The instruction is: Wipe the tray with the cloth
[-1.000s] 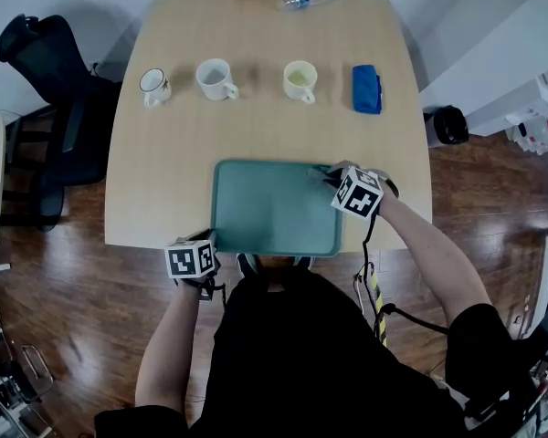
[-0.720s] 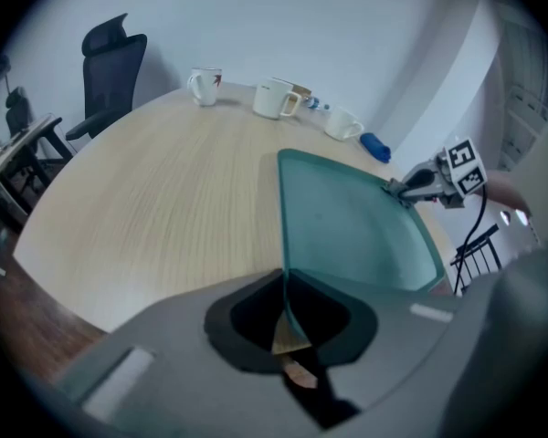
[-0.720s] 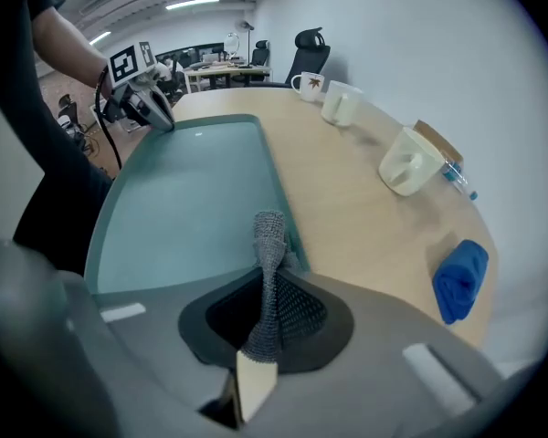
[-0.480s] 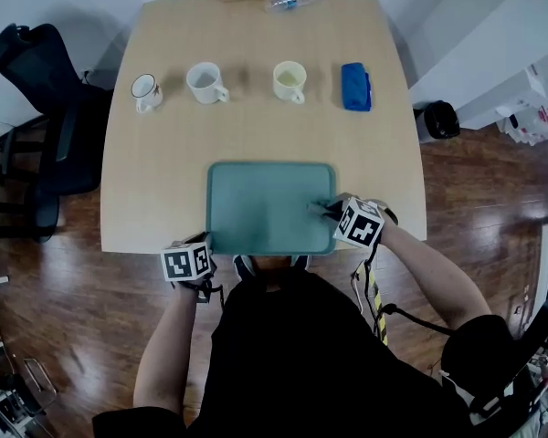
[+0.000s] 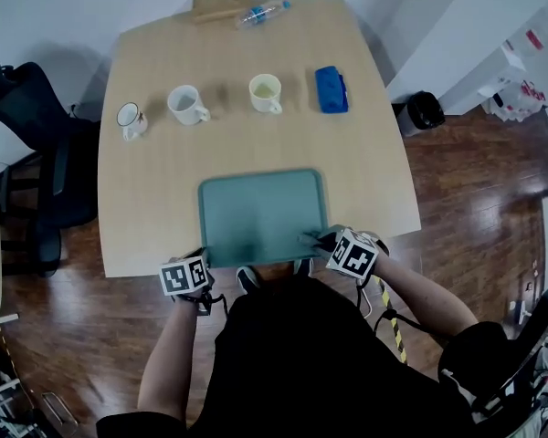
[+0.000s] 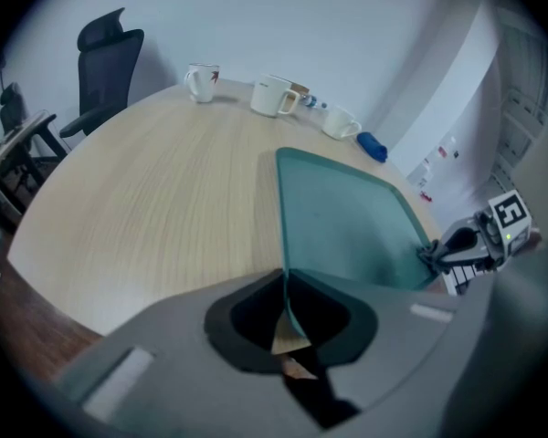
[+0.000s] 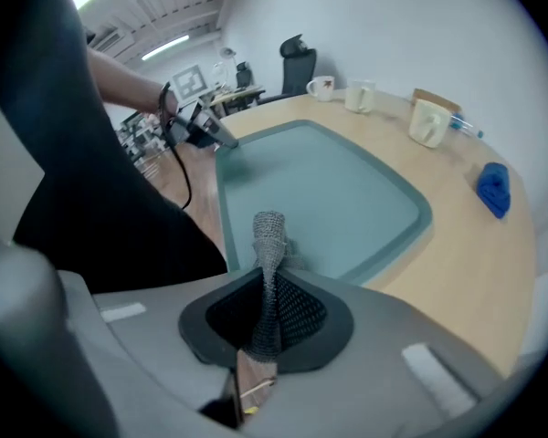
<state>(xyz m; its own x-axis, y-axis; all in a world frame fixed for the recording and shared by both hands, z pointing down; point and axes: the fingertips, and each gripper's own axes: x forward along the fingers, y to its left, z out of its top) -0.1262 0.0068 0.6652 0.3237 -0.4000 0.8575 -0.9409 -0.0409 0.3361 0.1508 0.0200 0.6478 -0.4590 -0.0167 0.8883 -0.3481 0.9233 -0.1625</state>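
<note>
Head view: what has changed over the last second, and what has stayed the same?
The right gripper, shut on the grey cloth, dragged it along the right side of the tray from the far corner to the near corner. The left gripper stayed clamped on the near left corner, and the tray did not move.

Teal tray (image 5: 256,213), grey mesh-patterned cloth (image 7: 268,235), pale wood-grain table (image 5: 164,181).

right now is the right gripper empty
No, the right gripper is shut on a grey mesh cloth, whose end sticks out over the teal tray.
</note>
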